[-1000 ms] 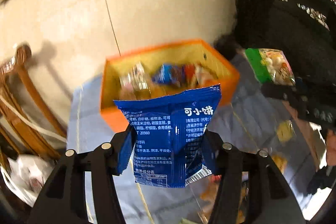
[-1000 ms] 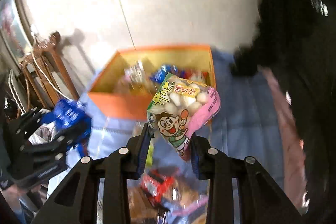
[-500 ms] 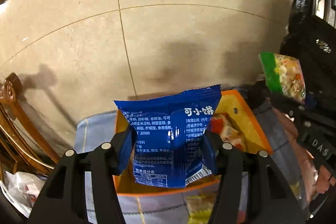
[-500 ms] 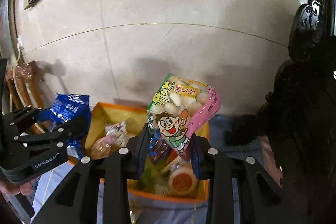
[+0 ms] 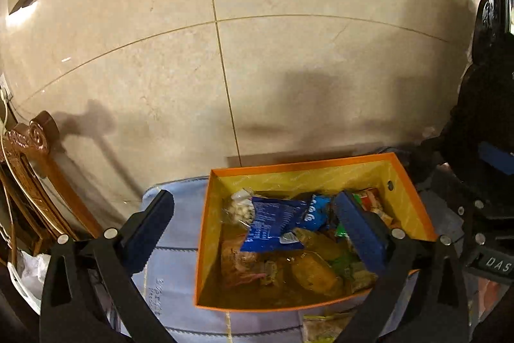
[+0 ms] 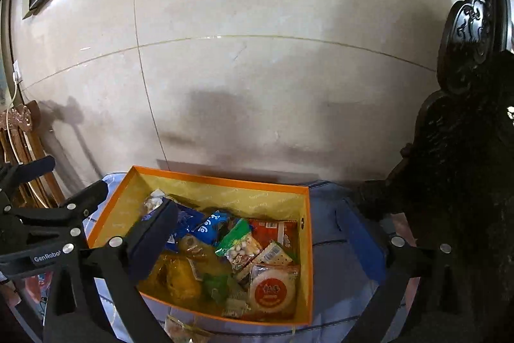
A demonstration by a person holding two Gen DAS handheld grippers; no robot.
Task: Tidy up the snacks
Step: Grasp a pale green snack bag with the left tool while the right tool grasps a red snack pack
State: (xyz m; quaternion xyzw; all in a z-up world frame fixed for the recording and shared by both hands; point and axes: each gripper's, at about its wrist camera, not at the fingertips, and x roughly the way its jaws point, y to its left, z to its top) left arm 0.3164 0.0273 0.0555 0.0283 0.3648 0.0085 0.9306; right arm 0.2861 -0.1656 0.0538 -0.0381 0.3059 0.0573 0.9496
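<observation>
Orange box (image 5: 205, 249) | both grippers' fingers just opened wide, holding nothing | blue bag (image 5: 273, 227) and green bag (image 6: 239, 243) now inside box | two snacks done

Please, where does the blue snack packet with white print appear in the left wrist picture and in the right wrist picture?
Left wrist: the blue snack packet with white print lies in the box, near the picture's centre.
Right wrist: the same packet is left of centre, partly behind a gripper finger.
Shared landmark: the orange cardboard box with yellow lining.
</observation>
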